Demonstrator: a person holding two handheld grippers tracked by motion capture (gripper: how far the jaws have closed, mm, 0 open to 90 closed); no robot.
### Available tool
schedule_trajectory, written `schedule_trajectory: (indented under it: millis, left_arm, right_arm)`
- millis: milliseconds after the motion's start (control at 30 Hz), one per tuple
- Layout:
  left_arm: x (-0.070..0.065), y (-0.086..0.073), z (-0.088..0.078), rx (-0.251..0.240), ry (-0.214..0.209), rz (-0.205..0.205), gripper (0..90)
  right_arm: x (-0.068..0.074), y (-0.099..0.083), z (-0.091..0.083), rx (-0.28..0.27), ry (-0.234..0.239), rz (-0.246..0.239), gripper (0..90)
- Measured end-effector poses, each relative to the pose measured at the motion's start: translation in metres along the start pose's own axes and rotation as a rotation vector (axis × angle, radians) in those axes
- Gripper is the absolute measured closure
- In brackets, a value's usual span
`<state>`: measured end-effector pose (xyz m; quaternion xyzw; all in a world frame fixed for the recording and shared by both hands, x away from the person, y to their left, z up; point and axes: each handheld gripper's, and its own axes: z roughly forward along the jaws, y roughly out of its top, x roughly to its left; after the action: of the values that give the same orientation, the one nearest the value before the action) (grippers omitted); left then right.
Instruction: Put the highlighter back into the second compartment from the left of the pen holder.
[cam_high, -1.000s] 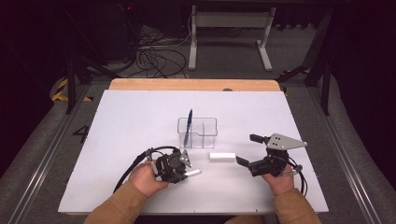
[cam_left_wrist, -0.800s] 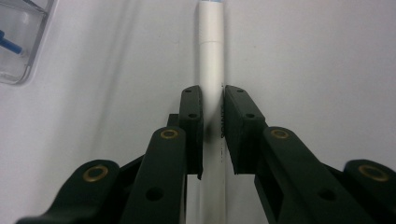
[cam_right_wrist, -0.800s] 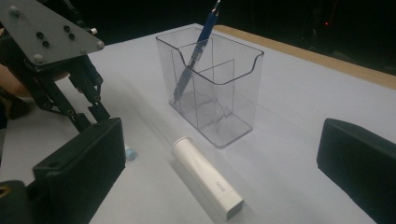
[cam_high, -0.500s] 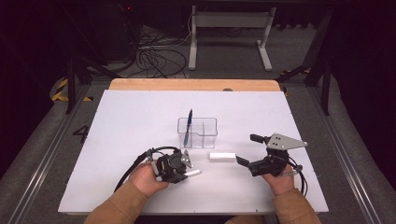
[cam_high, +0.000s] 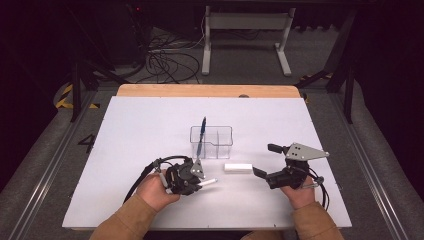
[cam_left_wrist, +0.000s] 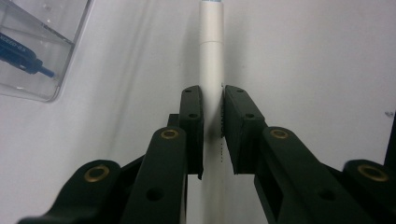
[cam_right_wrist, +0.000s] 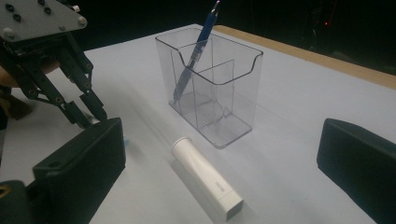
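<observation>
My left gripper lies low on the white table near its front edge, shut on a white pen that points right. In the left gripper view both pads press the white pen at mid-barrel. A clear divided holder stands mid-table with a blue pen leaning in its left compartment. A short white stick lies in front of the holder. My right gripper stands open to the right of the stick, with nothing between its jaws; the stick and holder lie ahead of it.
The white mat covers a wooden table whose far edge shows bare wood. Beyond it are a desk frame and loose cables on the floor. The left gripper appears at upper left in the right gripper view.
</observation>
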<state>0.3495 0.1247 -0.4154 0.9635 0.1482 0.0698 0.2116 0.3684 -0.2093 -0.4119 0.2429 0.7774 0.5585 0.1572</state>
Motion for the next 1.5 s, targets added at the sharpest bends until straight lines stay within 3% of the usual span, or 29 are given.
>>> schedule_trajectory:
  millis: [700, 1167, 1500]
  left_arm:
    - [0.0, 0.002, -0.01, -0.048, 0.004, -0.005, 78.4]
    - [0.006, 0.005, -0.03, -0.173, 0.018, -0.033, 78.4]
    - [0.015, 0.008, -0.042, -0.312, 0.009, -0.087, 78.4]
  right_arm:
    - [0.0, 0.0, -0.001, -0.001, -0.001, 0.001, 1.6]
    - [0.001, 0.0, 0.0, 0.004, 0.0, 0.001, 1.6]
    - [0.002, -0.002, -0.001, 0.01, -0.003, -0.003, 1.6]
